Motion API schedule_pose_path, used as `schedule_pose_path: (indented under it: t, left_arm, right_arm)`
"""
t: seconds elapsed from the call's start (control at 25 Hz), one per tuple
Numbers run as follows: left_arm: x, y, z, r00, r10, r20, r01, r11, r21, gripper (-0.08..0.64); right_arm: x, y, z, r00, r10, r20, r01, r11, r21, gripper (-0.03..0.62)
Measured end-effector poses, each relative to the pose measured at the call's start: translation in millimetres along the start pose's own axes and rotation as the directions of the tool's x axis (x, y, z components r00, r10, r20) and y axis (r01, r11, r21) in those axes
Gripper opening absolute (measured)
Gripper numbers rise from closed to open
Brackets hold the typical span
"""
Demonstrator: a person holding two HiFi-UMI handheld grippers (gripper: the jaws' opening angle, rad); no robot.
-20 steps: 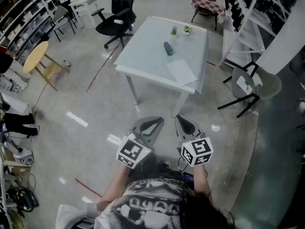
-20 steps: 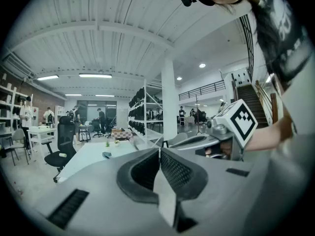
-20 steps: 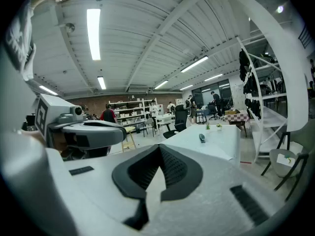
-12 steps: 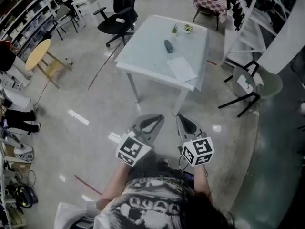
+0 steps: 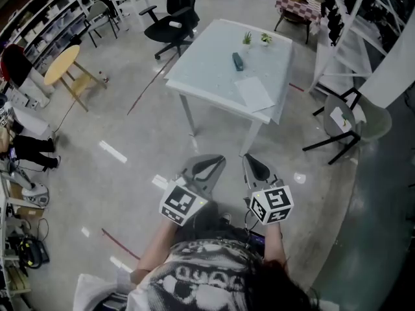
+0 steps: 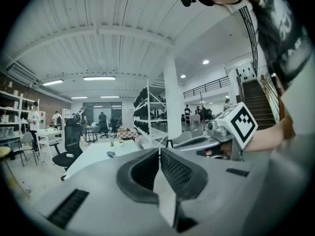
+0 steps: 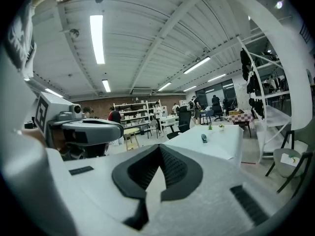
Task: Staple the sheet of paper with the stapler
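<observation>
The dark stapler [image 5: 237, 61] lies on the pale table [image 5: 207, 76], far ahead of me across the floor. A white sheet of paper [image 5: 254, 93] lies nearer the table's front edge. Both grippers are held close to my body, well short of the table. My left gripper [image 5: 214, 161] is shut with nothing in it, and my right gripper [image 5: 249, 161] is shut and empty too. The left gripper view shows the stapler [image 6: 111, 154] small on the distant table. In the right gripper view the stapler [image 7: 204, 138] is just as small.
Two small potted plants [image 5: 256, 39] stand at the table's far edge. A black office chair [image 5: 172, 21] is beyond the table, a round wooden stool [image 5: 65, 67] to the left, and a grey chair [image 5: 347, 118] to the right. Bare concrete floor [image 5: 149, 141] lies between me and the table.
The table and the room have slid slightly to the right in the head view. Both grippers stay in the same place before my body, still shut.
</observation>
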State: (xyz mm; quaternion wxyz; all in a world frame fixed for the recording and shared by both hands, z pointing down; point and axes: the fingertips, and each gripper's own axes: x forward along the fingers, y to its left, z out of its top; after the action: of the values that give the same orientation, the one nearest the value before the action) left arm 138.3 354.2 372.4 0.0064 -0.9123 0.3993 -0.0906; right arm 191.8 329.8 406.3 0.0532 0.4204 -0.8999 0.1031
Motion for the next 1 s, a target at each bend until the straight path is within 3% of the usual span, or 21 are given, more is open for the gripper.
schedule_pose_path:
  t: [0.24, 0.52, 0.76, 1.0]
  left_arm:
    - [10, 14, -5, 0.999, 0.030, -0.025, -0.030, 1.000, 0.006, 0.009]
    - [37, 52, -18, 0.999, 0.010, -0.051, -0.010, 1.000, 0.000, 0.009]
    - [73, 116, -25, 0.998, -0.041, -0.050, 0.041, 0.999, 0.017, 0.009]
    - [108, 205, -19, 0.995, -0.094, -0.038, 0.096, 0.995, 0.036, 0.009]
  right_arm:
    - [17, -11, -2, 1.000, 0.026, -0.004, -0.026, 1.000, 0.015, -0.008]
    - [57, -35, -5, 1.000, 0.005, -0.023, -0.004, 0.999, 0.036, -0.008]
    - [130, -60, 4, 0.999, -0.031, -0.035, 0.033, 0.999, 0.039, -0.008]
    - [218, -79, 31, 0.996, -0.082, -0.034, 0.083, 0.995, 0.052, -0.008]
